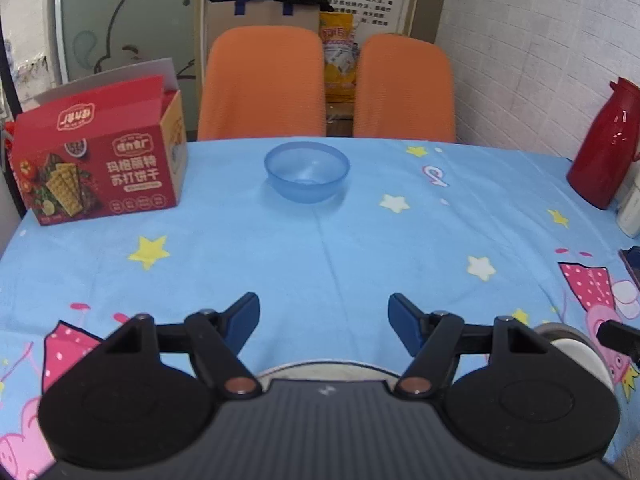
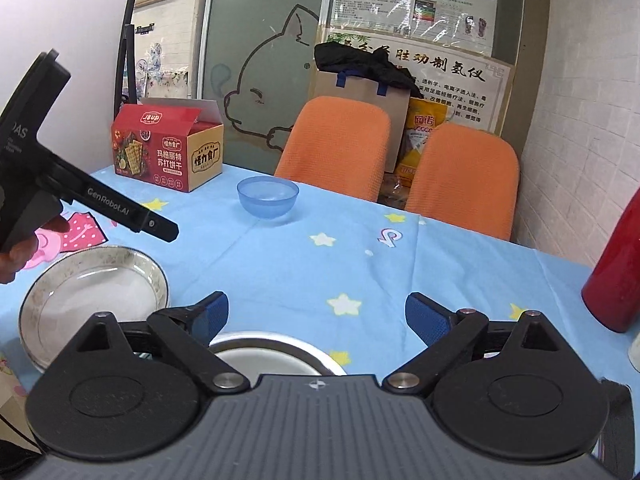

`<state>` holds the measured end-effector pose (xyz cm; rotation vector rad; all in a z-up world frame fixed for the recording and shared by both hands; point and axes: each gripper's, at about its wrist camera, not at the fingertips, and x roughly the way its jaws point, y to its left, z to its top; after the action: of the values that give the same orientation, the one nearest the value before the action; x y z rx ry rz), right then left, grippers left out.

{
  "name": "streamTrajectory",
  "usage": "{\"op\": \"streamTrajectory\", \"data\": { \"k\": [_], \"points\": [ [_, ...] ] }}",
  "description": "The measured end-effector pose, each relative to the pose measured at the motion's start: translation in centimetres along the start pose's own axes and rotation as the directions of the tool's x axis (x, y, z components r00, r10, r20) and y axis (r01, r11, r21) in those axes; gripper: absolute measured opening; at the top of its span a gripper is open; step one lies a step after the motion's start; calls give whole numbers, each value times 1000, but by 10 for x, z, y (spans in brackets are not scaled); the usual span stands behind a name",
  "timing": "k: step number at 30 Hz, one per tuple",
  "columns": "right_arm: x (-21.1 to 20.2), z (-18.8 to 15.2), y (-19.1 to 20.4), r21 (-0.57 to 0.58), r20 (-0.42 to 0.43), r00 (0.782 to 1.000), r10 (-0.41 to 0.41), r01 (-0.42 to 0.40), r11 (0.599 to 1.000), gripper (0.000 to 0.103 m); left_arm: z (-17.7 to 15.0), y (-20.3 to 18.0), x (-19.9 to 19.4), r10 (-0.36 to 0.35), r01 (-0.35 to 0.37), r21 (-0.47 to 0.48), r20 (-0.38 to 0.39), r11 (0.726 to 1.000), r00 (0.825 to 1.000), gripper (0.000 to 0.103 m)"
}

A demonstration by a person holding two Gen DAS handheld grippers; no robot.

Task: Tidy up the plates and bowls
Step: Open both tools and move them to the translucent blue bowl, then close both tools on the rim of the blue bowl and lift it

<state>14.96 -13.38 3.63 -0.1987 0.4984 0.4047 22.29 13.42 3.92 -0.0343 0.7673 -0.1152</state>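
Note:
A translucent blue bowl [image 1: 307, 171] stands at the far side of the table; it also shows in the right wrist view [image 2: 267, 196]. A white plate with a patterned rim [image 2: 94, 292] lies near the front left. A metal bowl [image 2: 276, 354] sits just under my right gripper [image 2: 317, 320], which is open and empty. My left gripper [image 1: 324, 320] is open and empty above the plate, whose rim [image 1: 320, 370] peeks out below it. The metal bowl's edge [image 1: 576, 346] shows at the right of the left wrist view. The left gripper's body [image 2: 80, 196] shows in the right wrist view.
The table carries a blue cartoon cloth [image 1: 320, 248]. A red cracker box [image 1: 100, 160] stands at the back left. A red thermos [image 1: 604, 144] stands at the right edge. Two orange chairs [image 1: 262, 84] stand behind the table.

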Motion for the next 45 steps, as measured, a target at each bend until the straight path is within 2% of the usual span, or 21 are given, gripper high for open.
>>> {"op": "streamTrajectory", "data": {
  "k": [6,14,20,22,25,29,35,45],
  "points": [
    [57,33,-11,-6,-39,997,64,-65,998,103,19,24,26,33,-33,-6,-14,999,999,71],
    [138,74,-13,-61,-82,988,133,-138,989,103,60,37,82,31,-32,-14,-32,999,999,72],
    [201,83,-5,-85,-129,974,186,-198,977,103,101,49,130,7,-9,-93,-27,996,1000,72],
    [221,84,-2,-86,-150,969,198,-212,973,103,113,52,148,-8,3,-124,-43,992,999,72],
    [245,83,1,-78,-179,961,208,-225,971,103,120,52,173,8,-19,-141,-81,990,997,72],
    [265,85,5,-82,-201,955,219,-239,967,103,121,53,195,11,-31,-152,-125,988,992,72],
    [280,87,17,-102,-236,943,233,-262,960,103,125,55,215,-14,-15,-191,-152,981,988,72],
    [296,94,24,-150,-284,928,241,-291,945,103,127,55,224,-30,12,-150,-121,989,992,72]
  ]
}}
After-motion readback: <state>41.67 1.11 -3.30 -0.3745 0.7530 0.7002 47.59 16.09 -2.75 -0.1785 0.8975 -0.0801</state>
